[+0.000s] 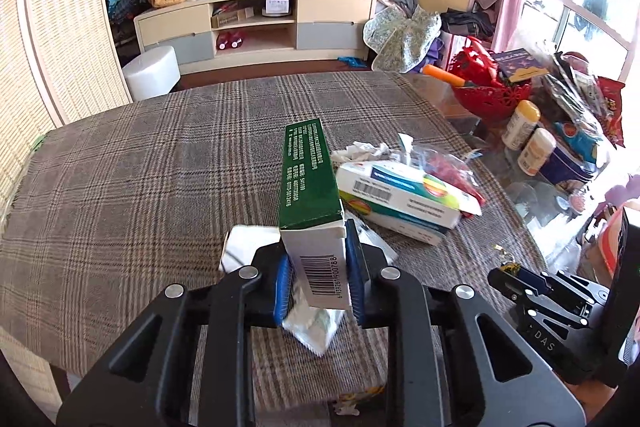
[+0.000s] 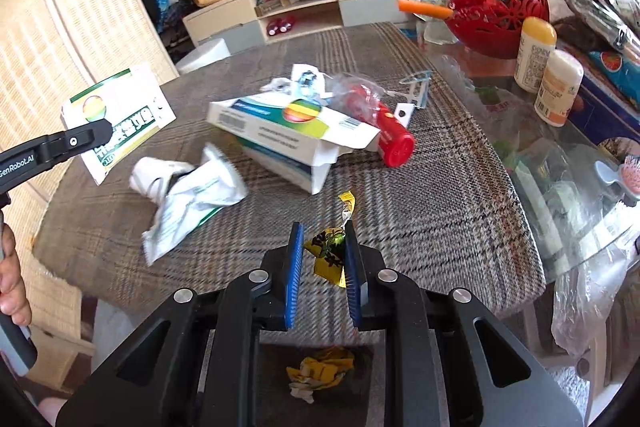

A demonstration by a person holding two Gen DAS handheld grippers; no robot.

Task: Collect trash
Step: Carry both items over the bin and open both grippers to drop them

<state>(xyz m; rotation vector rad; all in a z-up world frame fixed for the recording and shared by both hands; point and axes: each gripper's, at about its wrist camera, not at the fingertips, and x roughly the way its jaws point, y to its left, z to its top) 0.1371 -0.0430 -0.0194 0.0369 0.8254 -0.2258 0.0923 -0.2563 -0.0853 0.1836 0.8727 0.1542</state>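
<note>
The left tool (image 1: 318,279) is clamped on a green and white box (image 1: 310,195), holding it up above the table (image 1: 120,163). A white crumpled bag (image 2: 188,195) lies on the table under it. The right tool (image 2: 320,267) has a yellow candy wrapper (image 2: 328,251) between its two blue pads (image 2: 294,267), which press in on it from both sides. Ahead of this tool sits an open white box (image 2: 288,131), with a red bottle (image 2: 388,131) just beside it on the right. Another yellow wrapper (image 2: 320,371) lies below the tool.
</note>
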